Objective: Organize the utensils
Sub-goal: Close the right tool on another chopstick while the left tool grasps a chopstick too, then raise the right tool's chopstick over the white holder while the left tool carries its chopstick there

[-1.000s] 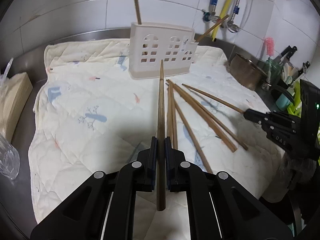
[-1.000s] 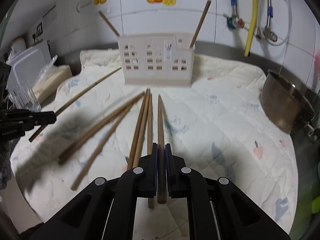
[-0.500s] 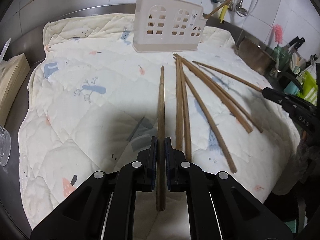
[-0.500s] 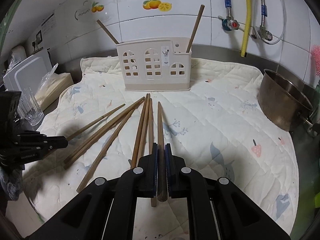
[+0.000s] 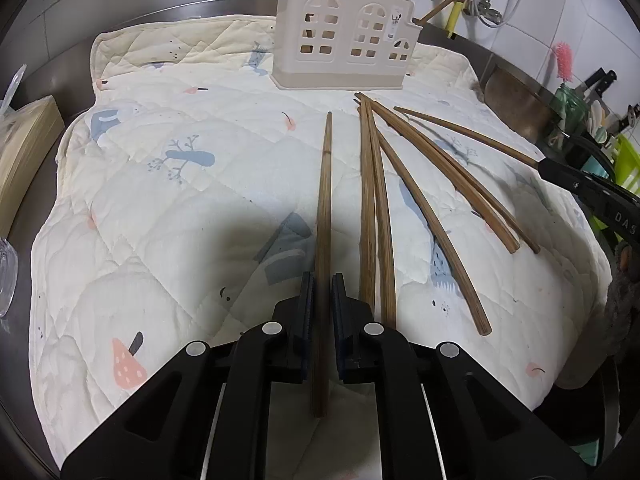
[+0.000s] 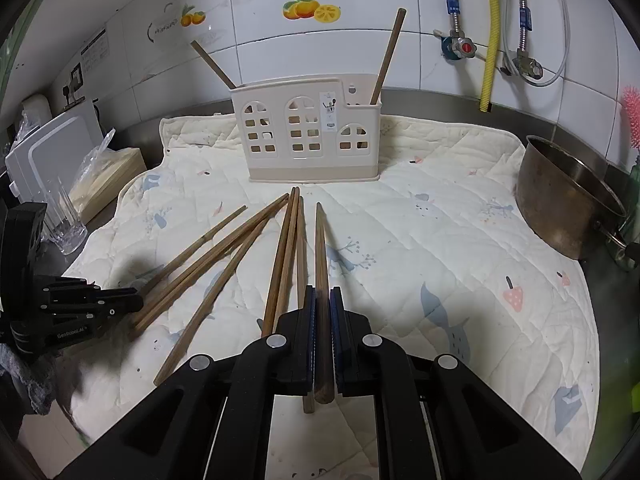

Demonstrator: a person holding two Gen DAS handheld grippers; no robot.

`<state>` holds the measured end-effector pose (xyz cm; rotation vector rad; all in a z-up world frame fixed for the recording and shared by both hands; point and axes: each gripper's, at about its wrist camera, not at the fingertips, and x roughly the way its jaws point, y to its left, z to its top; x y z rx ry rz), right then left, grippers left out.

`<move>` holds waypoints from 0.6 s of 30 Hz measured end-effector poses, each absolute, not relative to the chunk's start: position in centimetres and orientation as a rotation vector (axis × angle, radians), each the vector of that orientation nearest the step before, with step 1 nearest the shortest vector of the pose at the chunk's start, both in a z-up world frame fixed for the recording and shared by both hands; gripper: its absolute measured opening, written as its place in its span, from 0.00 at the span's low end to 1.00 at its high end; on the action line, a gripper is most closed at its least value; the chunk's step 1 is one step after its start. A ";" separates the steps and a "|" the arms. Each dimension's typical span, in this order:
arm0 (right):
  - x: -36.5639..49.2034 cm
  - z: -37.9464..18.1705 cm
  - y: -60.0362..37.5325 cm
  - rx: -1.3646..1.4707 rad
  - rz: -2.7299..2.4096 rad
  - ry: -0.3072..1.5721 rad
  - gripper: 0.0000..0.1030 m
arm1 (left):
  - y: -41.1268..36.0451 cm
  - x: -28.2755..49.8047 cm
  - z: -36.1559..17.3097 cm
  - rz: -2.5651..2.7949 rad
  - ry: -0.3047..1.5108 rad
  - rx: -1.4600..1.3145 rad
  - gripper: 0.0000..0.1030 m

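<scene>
The left gripper (image 5: pixel 322 284) has its two black fingers pressed near together on a thin stick that runs forward between the pads and sticks out behind them. The right gripper (image 6: pixel 321 296) is clamped the same way, fingers level and pointing straight ahead. Each gripper shows at the edge of the other's view, the two set well apart, fingertips angled inward

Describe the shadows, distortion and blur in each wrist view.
Left wrist view: the left gripper casts a broad soft shadow on the quilted cream mat; the fisheye bends the loose brown wooden chopsticks and darkens the corners.
Right wrist view: sharp throughout; the white tiled wall bows, and a shadow lies beside the left gripper.
</scene>
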<state>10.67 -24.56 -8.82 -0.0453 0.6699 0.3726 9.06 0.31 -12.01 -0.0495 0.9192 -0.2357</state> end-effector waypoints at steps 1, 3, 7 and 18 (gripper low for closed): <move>10.6 -8.7 -24.5 -0.044 0.373 0.668 0.07 | 0.3 9.0 -12.0 -0.234 0.917 -0.048 0.09; 10.6 -8.5 -24.4 -0.044 0.374 0.663 0.07 | 0.2 9.0 -12.0 -0.231 0.919 -0.038 0.08; 10.5 -7.9 -24.3 -0.047 0.374 0.649 0.07 | 0.6 9.1 -11.5 -0.221 0.923 -0.065 0.07; 10.9 -3.9 -23.8 -0.061 0.389 0.569 0.07 | 0.9 8.2 -5.0 -0.232 0.779 -0.039 0.06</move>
